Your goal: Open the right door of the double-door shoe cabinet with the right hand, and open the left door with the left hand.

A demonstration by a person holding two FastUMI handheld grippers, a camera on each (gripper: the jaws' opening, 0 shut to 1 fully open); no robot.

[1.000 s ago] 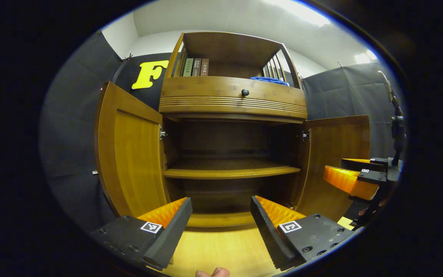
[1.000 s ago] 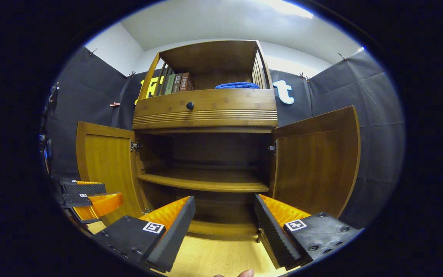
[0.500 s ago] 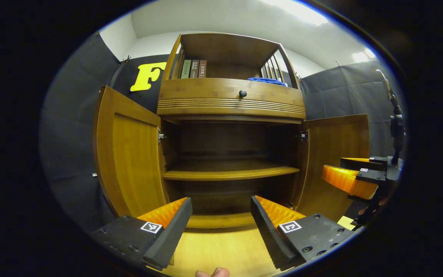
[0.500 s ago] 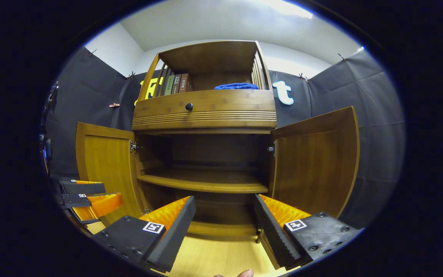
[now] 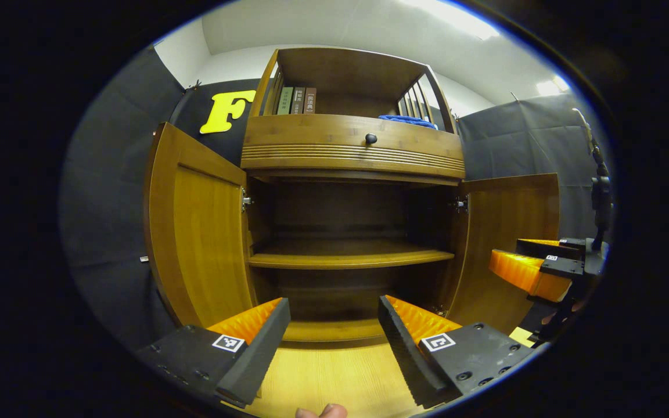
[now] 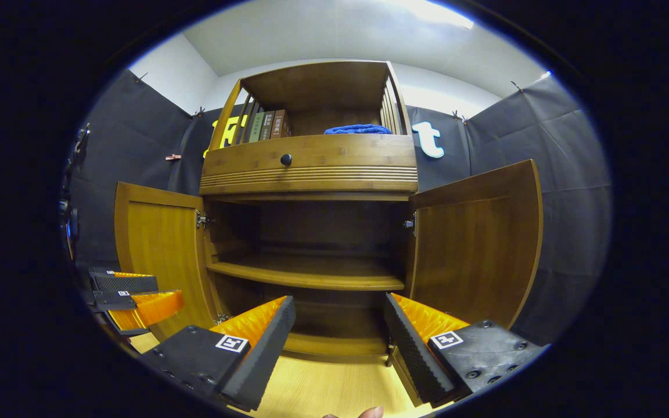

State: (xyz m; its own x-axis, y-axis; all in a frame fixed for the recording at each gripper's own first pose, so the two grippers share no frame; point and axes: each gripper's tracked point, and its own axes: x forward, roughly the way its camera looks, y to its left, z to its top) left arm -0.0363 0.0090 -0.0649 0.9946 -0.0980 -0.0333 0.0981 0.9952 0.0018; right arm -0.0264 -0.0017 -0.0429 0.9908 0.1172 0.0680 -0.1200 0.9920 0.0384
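A: Item one, left door of the shoe cabinet?
B: Swung fully out, unchanged from a second before.
A: Left gripper?
B: Jaws wide, empty, before the open cabinet; no shift.
A: Right door?
B: Open likewise, same angle.
A: Right gripper?
B: Jaws wide, holding nothing, unmoved.
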